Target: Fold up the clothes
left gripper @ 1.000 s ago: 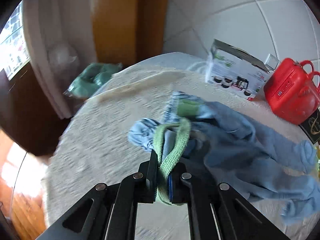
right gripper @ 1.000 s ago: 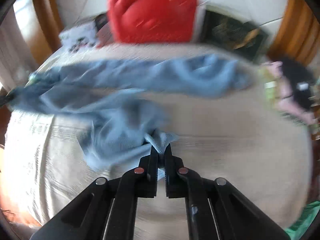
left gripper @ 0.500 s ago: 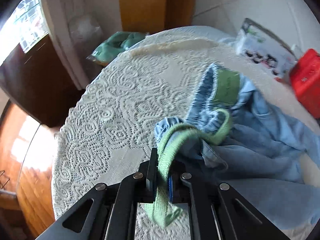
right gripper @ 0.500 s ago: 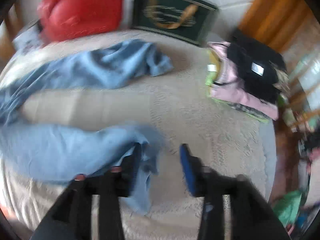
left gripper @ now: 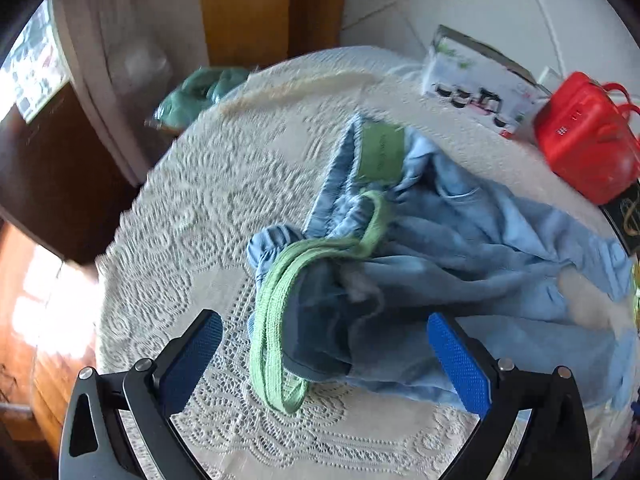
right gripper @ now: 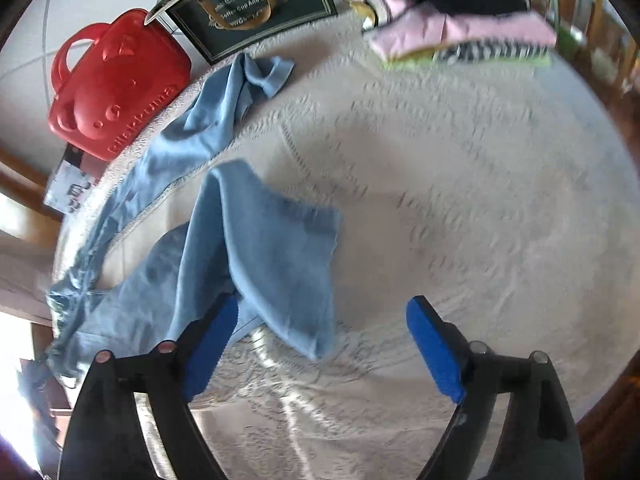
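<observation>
Light blue trousers (left gripper: 460,264) lie crumpled on the lace-covered round table (left gripper: 208,208), with a green drawstring (left gripper: 276,312) looping off the bunched waistband. My left gripper (left gripper: 324,344) hangs over that waistband, its jaws opening wide; the drawstring and cloth lie loose between the blue pads, not pressed. In the right wrist view the two trouser legs (right gripper: 256,240) stretch away to the upper left. My right gripper (right gripper: 320,332) is also opening, one leg's hem lying slack between its fingers, against the left pad.
A red case (right gripper: 116,88) and a dark gift box (right gripper: 256,4) stand at the table's back edge, with a white printed carton (left gripper: 480,84) beside them. A stack of folded clothes (right gripper: 456,28) sits at the far right. A green bundle (left gripper: 200,92) lies beyond the table's rim.
Both grippers were shut, the left on the green drawstring and the right on a leg's hem; both have since let go and spread wide. The right view swung across the table and rolled.
</observation>
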A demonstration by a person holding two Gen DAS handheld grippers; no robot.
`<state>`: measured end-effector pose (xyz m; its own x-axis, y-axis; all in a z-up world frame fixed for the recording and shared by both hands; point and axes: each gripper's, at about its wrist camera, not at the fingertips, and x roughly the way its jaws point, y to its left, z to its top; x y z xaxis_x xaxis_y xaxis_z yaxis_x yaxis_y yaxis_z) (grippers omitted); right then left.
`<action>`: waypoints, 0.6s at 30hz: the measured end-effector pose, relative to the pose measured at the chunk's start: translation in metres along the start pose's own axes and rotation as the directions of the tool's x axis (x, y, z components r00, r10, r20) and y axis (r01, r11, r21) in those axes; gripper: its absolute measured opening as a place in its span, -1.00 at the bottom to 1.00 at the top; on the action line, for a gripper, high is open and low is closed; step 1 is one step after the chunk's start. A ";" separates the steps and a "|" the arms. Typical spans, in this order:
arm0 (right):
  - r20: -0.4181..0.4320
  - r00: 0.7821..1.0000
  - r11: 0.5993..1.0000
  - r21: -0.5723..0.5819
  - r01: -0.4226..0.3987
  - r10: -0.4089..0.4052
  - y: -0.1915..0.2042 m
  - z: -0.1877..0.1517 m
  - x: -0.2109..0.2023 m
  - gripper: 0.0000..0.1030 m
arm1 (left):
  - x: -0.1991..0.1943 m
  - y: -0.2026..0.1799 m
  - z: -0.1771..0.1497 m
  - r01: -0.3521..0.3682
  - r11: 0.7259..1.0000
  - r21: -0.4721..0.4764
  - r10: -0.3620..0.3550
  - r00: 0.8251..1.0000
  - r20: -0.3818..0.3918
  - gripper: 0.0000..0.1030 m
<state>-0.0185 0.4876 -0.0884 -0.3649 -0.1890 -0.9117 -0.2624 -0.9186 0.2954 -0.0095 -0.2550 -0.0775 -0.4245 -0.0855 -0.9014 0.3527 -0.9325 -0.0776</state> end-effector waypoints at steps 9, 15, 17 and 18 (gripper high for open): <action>-0.034 0.991 0.977 -0.175 0.124 -0.132 0.020 -0.008 0.011 -0.90 | 0.038 -0.025 0.000 0.001 0.999 0.032 0.001 0.998 -0.070 1.00; -0.032 0.886 0.855 -0.279 0.436 -0.462 -0.029 0.014 -0.040 -0.14 | 0.088 -0.024 -0.017 -0.078 0.996 0.032 0.082 0.979 -0.189 1.00; -0.045 0.832 0.809 -0.268 0.523 -0.553 -0.049 0.021 -0.038 0.14 | 0.095 -0.023 -0.023 -0.085 0.996 0.032 0.089 0.973 -0.211 1.00; -0.034 0.853 0.835 -0.227 0.502 -0.521 -0.056 0.023 -0.041 0.15 | 0.092 -0.022 -0.024 -0.073 0.997 0.026 0.077 0.976 -0.202 1.00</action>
<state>-0.0097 0.5546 -0.0606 -0.1440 0.3061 -0.9410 -0.1989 -0.9405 -0.2755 -0.0362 -0.2334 -0.1689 -0.2190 -0.0844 -0.9721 0.3612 -0.9325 -0.0005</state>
